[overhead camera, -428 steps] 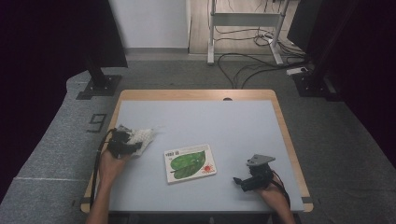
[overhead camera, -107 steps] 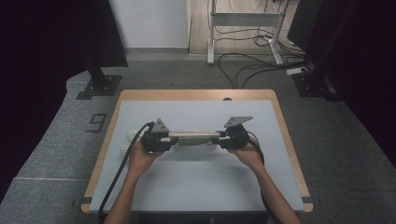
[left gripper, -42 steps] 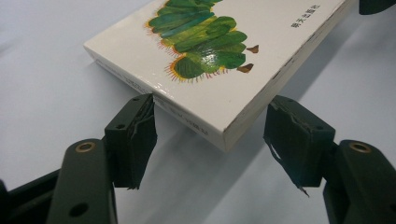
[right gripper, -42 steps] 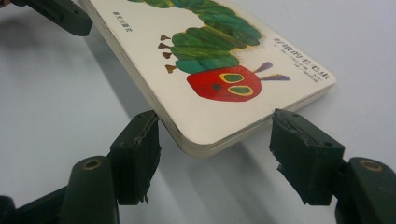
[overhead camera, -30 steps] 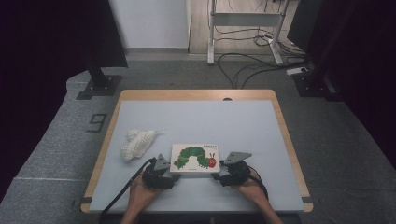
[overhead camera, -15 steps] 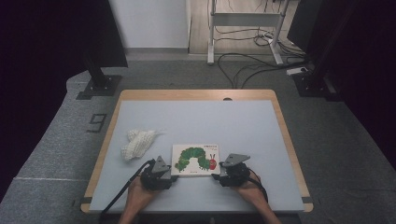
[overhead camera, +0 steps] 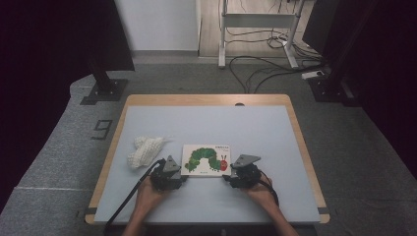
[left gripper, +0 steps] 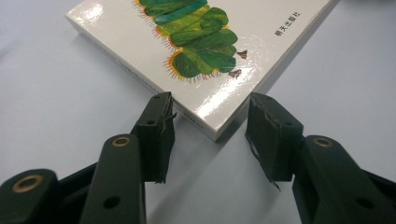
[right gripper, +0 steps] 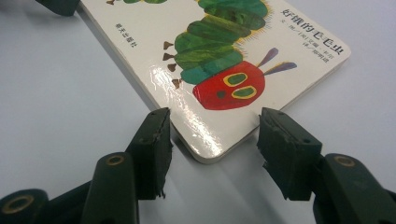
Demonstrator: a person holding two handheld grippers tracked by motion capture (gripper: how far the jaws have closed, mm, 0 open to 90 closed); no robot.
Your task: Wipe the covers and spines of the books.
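Note:
A board book (overhead camera: 206, 160) with a green caterpillar on its white cover lies flat, face up, near the table's front. My left gripper (overhead camera: 183, 172) is at its near left corner. That corner (left gripper: 212, 130) sits between the jaws, whose pads (left gripper: 161, 123) stand a little apart from the book (left gripper: 205, 51). My right gripper (overhead camera: 227, 175) is at the near right corner. Its jaws (right gripper: 212, 140) straddle the rounded corner of the book (right gripper: 219, 60) without pressing on it. Both pairs of jaws have just been closing around these corners.
A crumpled white cloth (overhead camera: 145, 150) lies left of the book, just beyond my left gripper. The pale blue tabletop (overhead camera: 206, 123) has a wooden rim. A black cable (overhead camera: 130, 194) trails from the left gripper over the front edge.
A few seconds ago both grippers held the book up between them; now it lies flat near the front. Over the last second the hands stay at its near corners.

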